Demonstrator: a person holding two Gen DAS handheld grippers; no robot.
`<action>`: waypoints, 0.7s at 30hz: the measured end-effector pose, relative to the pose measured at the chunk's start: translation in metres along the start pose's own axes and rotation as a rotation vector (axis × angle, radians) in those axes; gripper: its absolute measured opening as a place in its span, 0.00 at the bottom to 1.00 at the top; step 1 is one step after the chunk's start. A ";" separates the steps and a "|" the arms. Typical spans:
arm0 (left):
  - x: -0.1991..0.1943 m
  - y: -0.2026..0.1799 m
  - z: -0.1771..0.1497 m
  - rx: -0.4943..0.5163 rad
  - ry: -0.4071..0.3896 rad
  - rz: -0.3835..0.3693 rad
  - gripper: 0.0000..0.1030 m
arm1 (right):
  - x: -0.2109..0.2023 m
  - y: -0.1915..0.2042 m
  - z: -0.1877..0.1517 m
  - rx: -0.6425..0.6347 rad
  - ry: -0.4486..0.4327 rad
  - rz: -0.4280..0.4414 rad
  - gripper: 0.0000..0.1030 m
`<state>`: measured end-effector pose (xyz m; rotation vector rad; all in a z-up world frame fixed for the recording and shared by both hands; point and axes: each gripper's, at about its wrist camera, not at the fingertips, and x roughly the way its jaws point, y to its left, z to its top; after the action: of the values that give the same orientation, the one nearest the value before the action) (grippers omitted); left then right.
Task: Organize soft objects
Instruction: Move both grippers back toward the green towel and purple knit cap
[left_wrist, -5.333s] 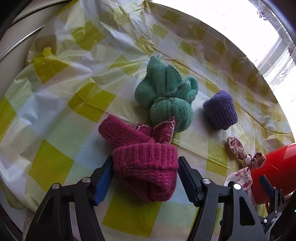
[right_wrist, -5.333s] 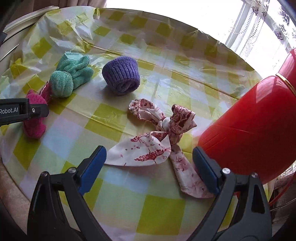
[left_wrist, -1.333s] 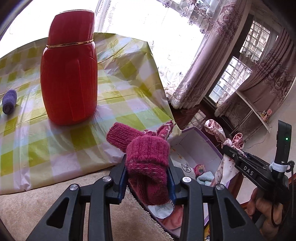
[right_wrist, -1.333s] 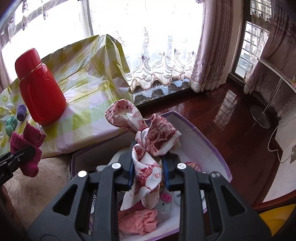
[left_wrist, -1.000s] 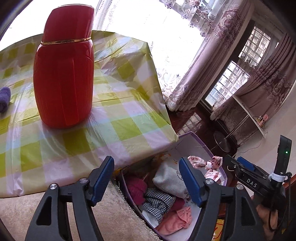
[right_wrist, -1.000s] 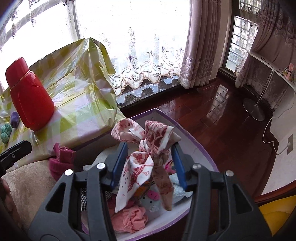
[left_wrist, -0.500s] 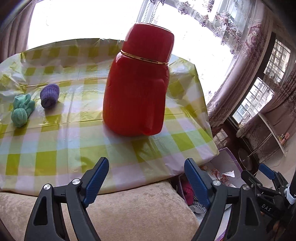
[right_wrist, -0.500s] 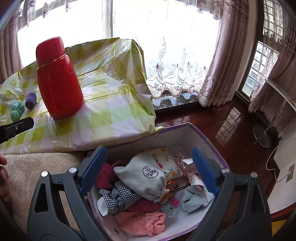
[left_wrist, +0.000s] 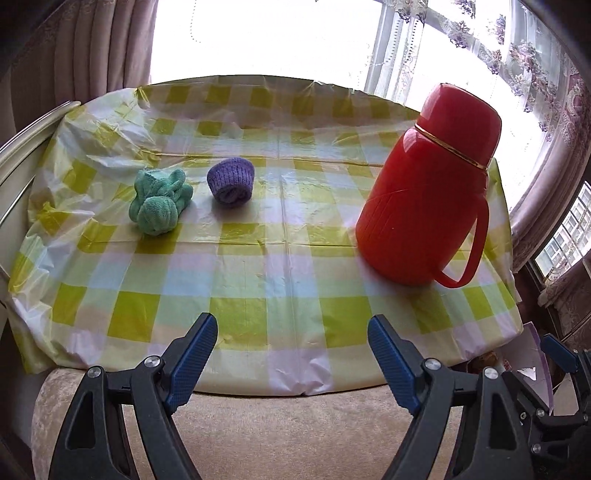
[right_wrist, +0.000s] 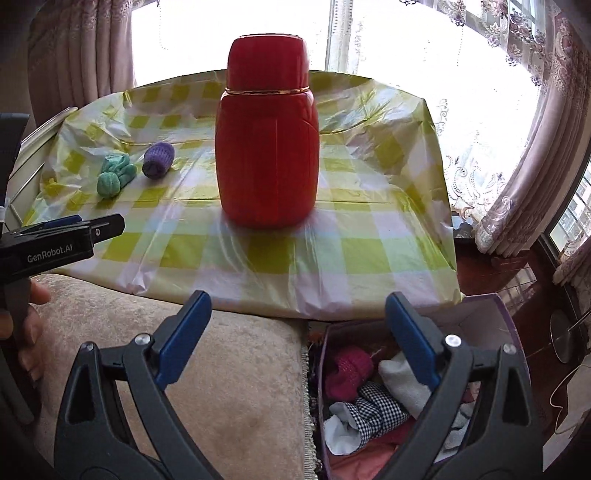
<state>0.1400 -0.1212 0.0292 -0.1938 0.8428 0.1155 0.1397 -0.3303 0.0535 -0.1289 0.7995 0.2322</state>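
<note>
Green sock bundle (left_wrist: 159, 206) and purple sock roll (left_wrist: 231, 180) lie on the checked tablecloth (left_wrist: 258, 258) beside the red thermos (left_wrist: 424, 192), the purple box (right_wrist: 495, 314) holds clothes, my left gripper (left_wrist: 291, 339) and right gripper (right_wrist: 297, 314) gape empty.

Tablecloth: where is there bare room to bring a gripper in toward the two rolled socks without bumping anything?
The wide checked stretch of tablecloth between the near edge and the green sock bundle and purple sock roll is bare. Left and behind them is also bare. The red thermos fills the right side; its handle juts toward the near right corner.
</note>
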 end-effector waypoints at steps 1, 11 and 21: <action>0.001 0.005 0.001 -0.011 -0.001 0.006 0.82 | 0.003 0.007 0.003 -0.005 0.000 0.020 0.93; 0.016 0.060 0.021 -0.130 -0.003 0.057 0.80 | 0.049 0.069 0.032 -0.066 0.028 0.128 0.93; 0.042 0.133 0.053 -0.297 -0.022 0.101 0.74 | 0.088 0.121 0.073 -0.104 -0.025 0.176 0.93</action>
<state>0.1827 0.0212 0.0152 -0.4276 0.8116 0.3376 0.2185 -0.1851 0.0374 -0.1534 0.7744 0.4408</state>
